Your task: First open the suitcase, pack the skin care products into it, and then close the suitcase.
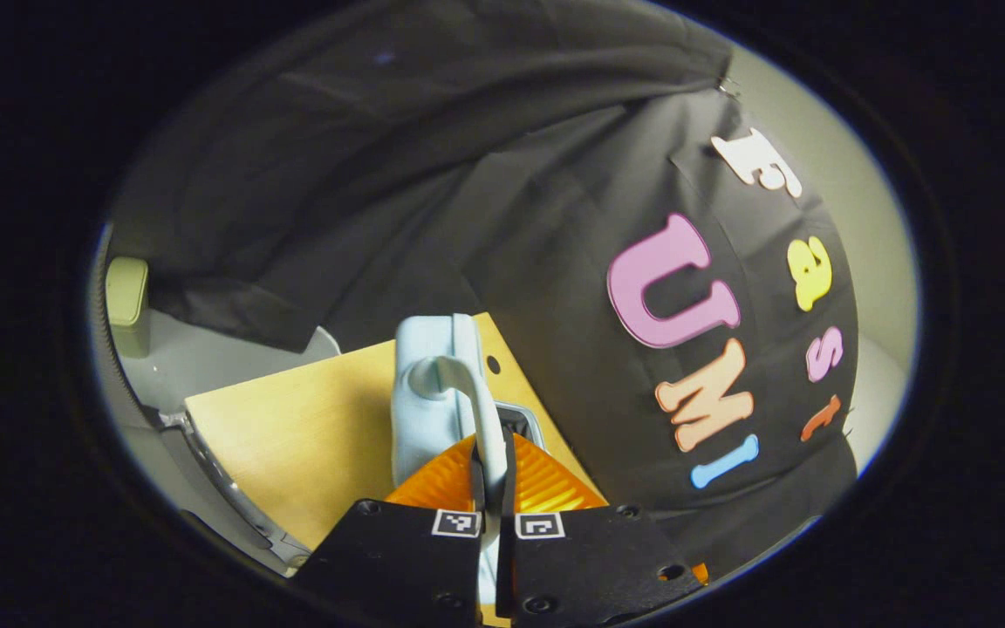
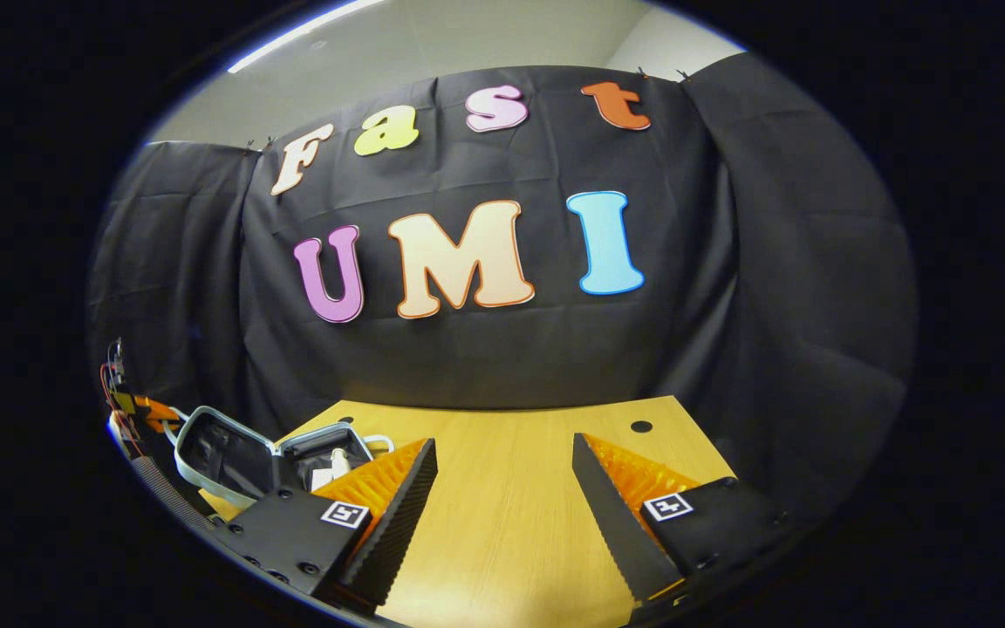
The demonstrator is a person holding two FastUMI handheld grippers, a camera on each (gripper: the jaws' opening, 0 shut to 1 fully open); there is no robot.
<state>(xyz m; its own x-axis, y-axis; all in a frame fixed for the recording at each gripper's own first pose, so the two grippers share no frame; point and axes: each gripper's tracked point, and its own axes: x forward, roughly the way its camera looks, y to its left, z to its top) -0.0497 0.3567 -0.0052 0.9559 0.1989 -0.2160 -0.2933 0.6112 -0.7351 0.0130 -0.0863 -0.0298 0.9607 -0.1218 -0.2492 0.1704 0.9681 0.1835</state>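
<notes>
Two fingers of the left gripper (image 1: pixel 492 475) rise from the bottom centre of the left gripper view, drawn close together and clamped on the curved pale blue plastic handle (image 1: pixel 468 397) of the small pale blue hard-shell suitcase (image 1: pixel 433 384). That handle runs down between the two fingers, so both press on it from either side. The suitcase lid stands on edge above the fingers in the lower middle of the frame, over the light wooden table (image 1: pixel 311 436), which slants from lower left toward the centre. A small round hole (image 1: pixel 493 359) in the table top sits just right of the case. At the far left edge of this view a pale green boxy object (image 1: pixel 126 292) rests on a grey surface; what it is cannot be told.

Low in the right gripper view, the right gripper (image 2: pixel 502 488) has its fingers spread wide apart with nothing between them except bare table. The same suitcase lies open at the lower left of that frame, its lid tipped back and its dark lining showing. A small white item (image 2: pixel 334 467) lies inside it, partly hidden by the near finger, too small to identify. The left gripper reaches to the case's left rim at the frame's edge, with some wires beside it.
</notes>
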